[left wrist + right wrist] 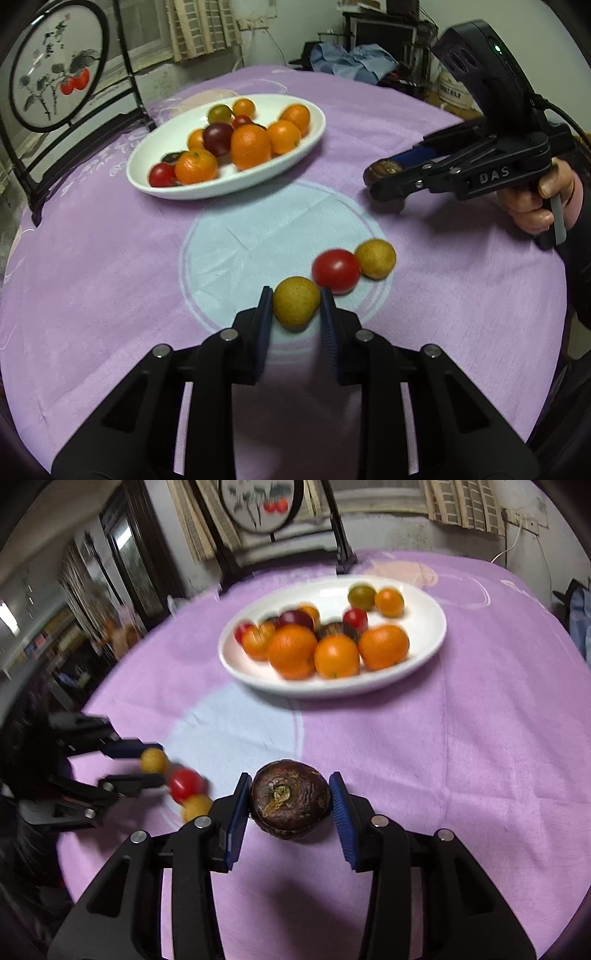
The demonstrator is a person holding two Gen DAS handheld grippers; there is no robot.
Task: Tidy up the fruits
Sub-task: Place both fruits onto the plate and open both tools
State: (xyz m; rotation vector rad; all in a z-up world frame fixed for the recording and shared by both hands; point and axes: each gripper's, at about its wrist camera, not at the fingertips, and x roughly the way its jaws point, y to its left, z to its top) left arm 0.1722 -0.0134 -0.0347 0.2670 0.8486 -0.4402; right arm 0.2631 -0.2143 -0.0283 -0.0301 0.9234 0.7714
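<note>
My left gripper (296, 301) is shut on a small yellow fruit (295, 303), held just above the purple cloth. A red tomato (335, 271) and a second yellow fruit (375, 258) lie on the cloth right behind it. My right gripper (290, 797) is shut on a dark brown wrinkled fruit (290, 799) and holds it above the cloth; it also shows in the left wrist view (384, 177) at the right. A white oval plate (147, 153) at the back holds several oranges, tomatoes and dark fruits; it also shows in the right wrist view (236, 664).
A black-framed round picture stand (55, 66) stands at the table's back left. Blue cloth and clutter (354, 61) lie beyond the table's far edge. A pale blue circle (258, 240) marks the cloth's middle.
</note>
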